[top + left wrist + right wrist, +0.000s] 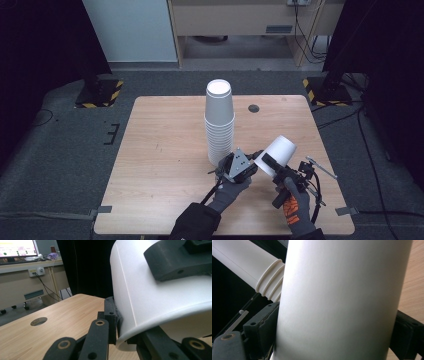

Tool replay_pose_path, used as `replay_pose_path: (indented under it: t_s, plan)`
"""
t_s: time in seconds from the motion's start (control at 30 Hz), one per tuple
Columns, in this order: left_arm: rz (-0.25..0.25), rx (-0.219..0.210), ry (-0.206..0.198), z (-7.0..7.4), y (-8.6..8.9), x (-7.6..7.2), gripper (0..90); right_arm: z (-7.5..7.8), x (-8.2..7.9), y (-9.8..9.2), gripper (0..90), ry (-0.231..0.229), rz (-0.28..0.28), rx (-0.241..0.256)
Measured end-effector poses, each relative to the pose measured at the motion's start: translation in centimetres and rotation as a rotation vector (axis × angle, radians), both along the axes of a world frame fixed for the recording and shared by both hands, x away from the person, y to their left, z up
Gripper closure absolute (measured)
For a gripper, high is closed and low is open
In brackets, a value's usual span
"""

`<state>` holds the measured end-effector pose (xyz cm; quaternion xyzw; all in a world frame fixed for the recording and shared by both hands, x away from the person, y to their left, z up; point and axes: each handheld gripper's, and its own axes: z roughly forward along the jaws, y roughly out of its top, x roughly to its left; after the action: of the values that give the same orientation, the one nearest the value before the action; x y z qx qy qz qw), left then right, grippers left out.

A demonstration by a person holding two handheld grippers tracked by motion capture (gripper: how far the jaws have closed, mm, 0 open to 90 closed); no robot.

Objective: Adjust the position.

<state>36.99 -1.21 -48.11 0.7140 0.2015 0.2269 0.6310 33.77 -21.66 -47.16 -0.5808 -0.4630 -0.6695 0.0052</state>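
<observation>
Single white cup [278, 153] sits lower right of centre in the high view, tilted, off the table [165, 150]; right gripper [270, 163] is clamped across its wall — a jaw pressed to each side in the right gripper view; left gripper [251, 165] pinches the cup's rim, jaws closed on the edge (clear in the left gripper view); tall cup stack [219, 122] stands upright mid-frame, just beside the left gripper.
</observation>
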Motion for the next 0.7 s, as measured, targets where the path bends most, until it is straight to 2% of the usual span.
replay_pose_path:
  t_s: [0.3, 0.7]
  plan:
    - [-0.011, 0.010, 0.023, -0.11, 0.64, -0.27, 83.4, -0.01, 0.21, 0.06, 9.1, -0.008, 0.012, -0.019]
    - [-0.021, 0.026, 0.022, 0.16, 1.05, -0.72, 83.3, 0.32, 0.57, -0.40, 6.1, -0.020, 0.012, -0.022]
